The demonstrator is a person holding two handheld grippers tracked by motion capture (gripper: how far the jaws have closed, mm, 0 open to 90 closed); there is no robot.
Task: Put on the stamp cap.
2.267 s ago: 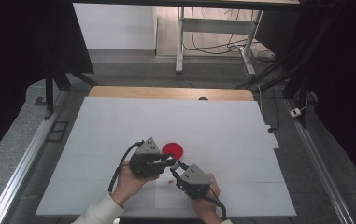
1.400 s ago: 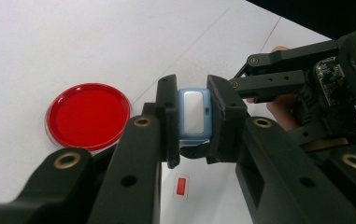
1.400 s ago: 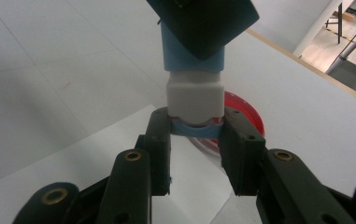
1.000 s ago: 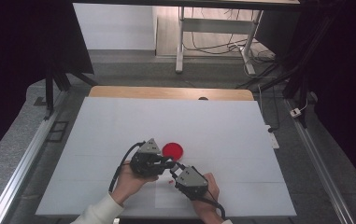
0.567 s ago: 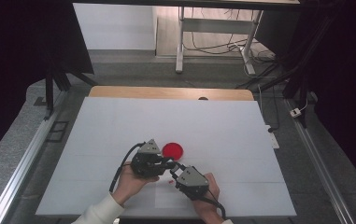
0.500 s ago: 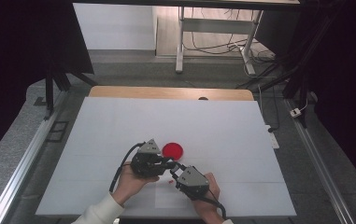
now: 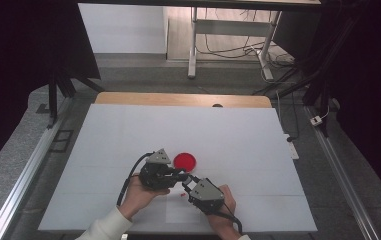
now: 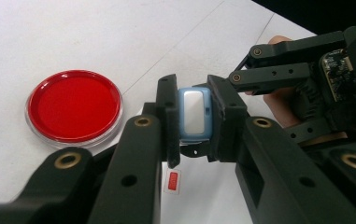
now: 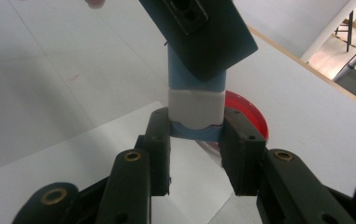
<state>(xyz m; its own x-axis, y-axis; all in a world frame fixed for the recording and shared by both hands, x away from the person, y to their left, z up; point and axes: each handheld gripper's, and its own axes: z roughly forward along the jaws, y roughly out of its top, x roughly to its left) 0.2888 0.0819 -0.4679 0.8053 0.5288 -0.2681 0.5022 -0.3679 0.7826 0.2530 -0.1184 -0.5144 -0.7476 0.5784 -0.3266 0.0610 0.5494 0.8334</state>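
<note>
Left gripper view: blue-white case (image 8: 195,114).

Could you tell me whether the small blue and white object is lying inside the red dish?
No, the blue and white object is clamped between the left tongs, while the red dish sits apart on the table.

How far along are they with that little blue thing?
Done: both grippers, left gripper and right gripper, are clamped on the blue-and-white piece above the table. In hand: apparently pulling or twisting it. Left: nothing lies in the red dish yet.
</note>
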